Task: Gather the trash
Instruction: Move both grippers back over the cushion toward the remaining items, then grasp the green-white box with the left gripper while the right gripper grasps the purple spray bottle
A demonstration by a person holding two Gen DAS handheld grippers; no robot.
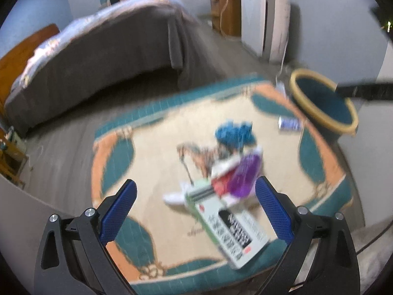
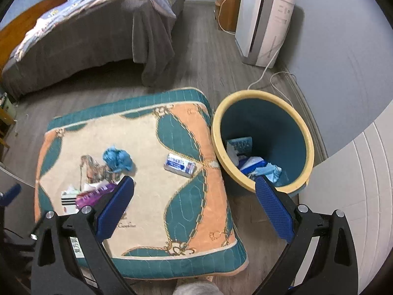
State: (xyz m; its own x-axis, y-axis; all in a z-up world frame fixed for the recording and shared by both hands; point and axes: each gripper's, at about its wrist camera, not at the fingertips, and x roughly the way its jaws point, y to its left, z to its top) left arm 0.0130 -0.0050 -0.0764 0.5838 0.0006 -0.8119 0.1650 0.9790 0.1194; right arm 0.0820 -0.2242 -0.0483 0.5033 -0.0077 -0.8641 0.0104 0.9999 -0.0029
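A patterned cushion (image 2: 152,223) lies on the floor with trash on it: a crumpled blue wad (image 2: 118,159), a small blue-and-white packet (image 2: 179,165), a purple wrapper (image 2: 94,193) and a white box (image 2: 67,202). A teal bin with a yellow rim (image 2: 264,98) stands right of the cushion and holds several pieces of trash. My right gripper (image 2: 194,186) is open and empty above the cushion's right side and the bin. In the blurred left wrist view, my left gripper (image 1: 196,191) is open just above the white box (image 1: 233,231) and purple wrapper (image 1: 244,175); the blue wad (image 1: 233,132), packet (image 1: 289,123) and bin (image 1: 324,120) lie beyond.
A bed with a grey cover (image 2: 98,29) stands at the back left. A white appliance (image 2: 265,22) with a cord (image 2: 272,56) trailing on the floor stands at the back right beside a wooden cabinet (image 2: 227,7). A white panel (image 2: 356,196) is at the right.
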